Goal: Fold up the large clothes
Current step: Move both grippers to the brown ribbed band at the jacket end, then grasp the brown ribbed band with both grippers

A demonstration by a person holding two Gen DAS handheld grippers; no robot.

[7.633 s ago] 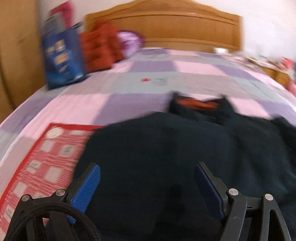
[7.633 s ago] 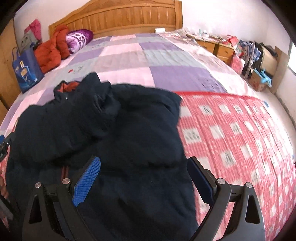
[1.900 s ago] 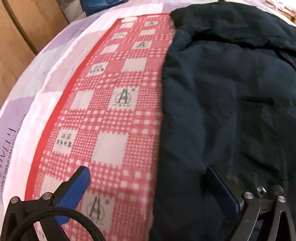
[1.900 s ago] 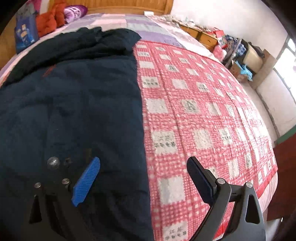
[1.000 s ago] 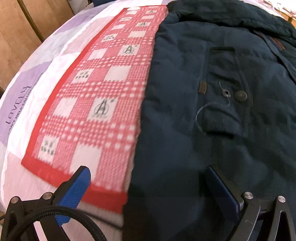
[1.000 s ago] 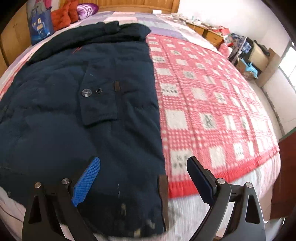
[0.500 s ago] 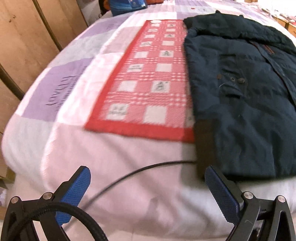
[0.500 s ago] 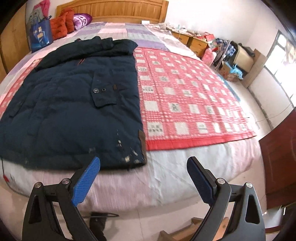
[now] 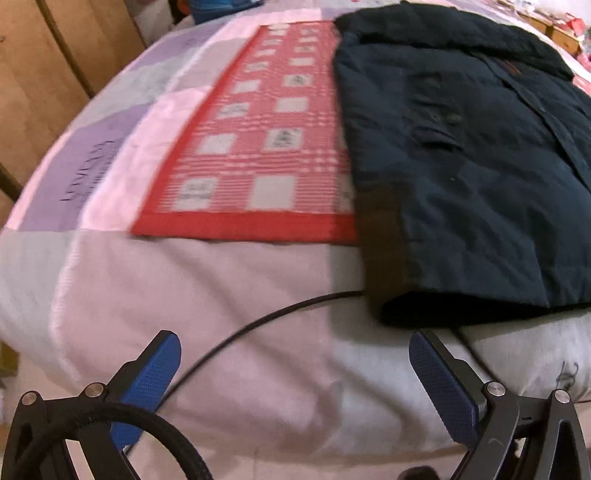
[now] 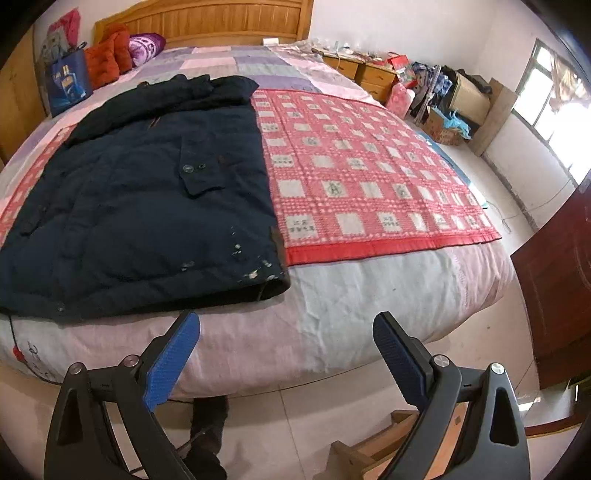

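The dark navy coat (image 10: 140, 192) lies flat on the bed (image 10: 369, 295), beyond both grippers; left gripper (image 9: 295, 373) and right gripper (image 10: 286, 350) hold empty, wide-open jaws.

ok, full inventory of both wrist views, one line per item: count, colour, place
jacket: 1, dark navy, spread flat on the bed's left half
checked blanket: 1, red and white, under and right of the jacket
bedspread: 1, pink, purple and grey patches, covering the bed
headboard: 1, wood, far end
bag: 1, blue, far left corner
cushions: orange pile, beside the bag
cable: 1, black, bed's near edge
left gripper: 1, blue pads, open, empty
right gripper: 1, blue pads, open, empty
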